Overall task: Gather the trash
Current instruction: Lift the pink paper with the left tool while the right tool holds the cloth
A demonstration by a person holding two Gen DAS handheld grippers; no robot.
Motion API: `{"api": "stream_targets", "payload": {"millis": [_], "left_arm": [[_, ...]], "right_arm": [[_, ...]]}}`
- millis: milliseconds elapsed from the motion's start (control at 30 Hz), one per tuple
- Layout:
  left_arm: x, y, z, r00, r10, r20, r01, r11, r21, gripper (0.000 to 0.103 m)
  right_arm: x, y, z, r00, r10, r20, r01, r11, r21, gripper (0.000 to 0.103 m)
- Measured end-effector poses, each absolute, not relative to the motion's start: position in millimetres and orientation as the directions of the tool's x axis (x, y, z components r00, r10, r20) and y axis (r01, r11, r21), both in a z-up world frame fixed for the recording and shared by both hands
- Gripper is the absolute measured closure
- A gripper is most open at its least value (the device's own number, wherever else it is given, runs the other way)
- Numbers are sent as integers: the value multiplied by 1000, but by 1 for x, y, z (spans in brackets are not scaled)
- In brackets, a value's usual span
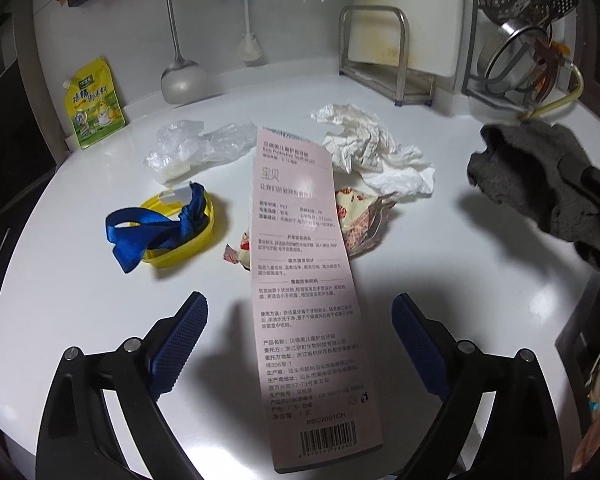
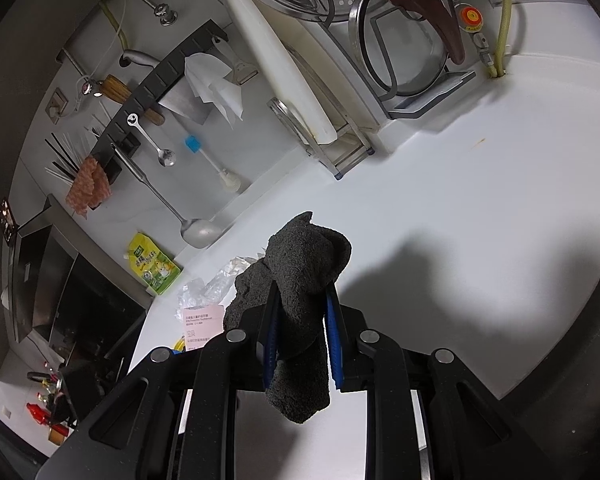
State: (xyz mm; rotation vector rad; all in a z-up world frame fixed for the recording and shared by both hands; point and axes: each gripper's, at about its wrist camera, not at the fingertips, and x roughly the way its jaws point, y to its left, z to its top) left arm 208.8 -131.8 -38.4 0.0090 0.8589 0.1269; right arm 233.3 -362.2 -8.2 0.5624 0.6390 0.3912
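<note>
We look onto a glossy white table (image 1: 440,264) in a kitchen corner, with a white backsplash behind it where a ladle (image 1: 180,76), a spoon and a blue-handled brush hang; a metal rack with a cutting board (image 1: 396,36) and steel steamer ware fills the far right.

The pink toothbrush package card (image 1: 300,280) lies in the middle of the table, a long, stiff, flat rectangle of printed card. Its long axis runs away from us, barcode end nearest, the far end pointing toward the backsplash and overlapping the other litter. Our left hand-held gripper (image 1: 300,344) stands wide open, its ribbed blue pads apart on either side of the card without touching it.

Around the card lie a crumpled white tissue (image 1: 376,152), a crinkled clear plastic bag (image 1: 196,148), a shiny snack wrapper (image 1: 360,220), and a yellow oval lid (image 1: 180,232) with a blue woven strap (image 1: 148,232) draped over it. A yellow-green seasoning pouch (image 1: 94,106) leans at the wall.

Our right hand-held gripper (image 2: 300,328) is clamped on a fuzzy dark grey cloth (image 2: 300,280), held above the table.
</note>
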Motion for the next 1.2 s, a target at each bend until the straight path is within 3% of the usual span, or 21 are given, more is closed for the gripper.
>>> {"api": "stream_targets", "payload": {"millis": [200,267,333,367,1200], "left_arm": [[213,-135,-49,630,110,-768,-102,993,59,14],[213,-134,-48,639,95,-763,-99,994,41,25],[214,-134,-46,643,73,-762,-90,996,20,51],[215,-134,-45,644,66,-762,-84,996,16,53],[175,-102,12,750,-1,-661,-22,999,-26,54]], "right_arm": [[233,-363,-9,738,511,-441,-171,773,611,83],[233,-363,-9,737,511,-442,-171,774,610,83],[233,-363,-8,738,510,-442,-171,775,608,83],[233,-363,-8,738,510,-442,-171,775,609,83],[226,-355,-6,748,465,-475,-172,826,537,83]]}}
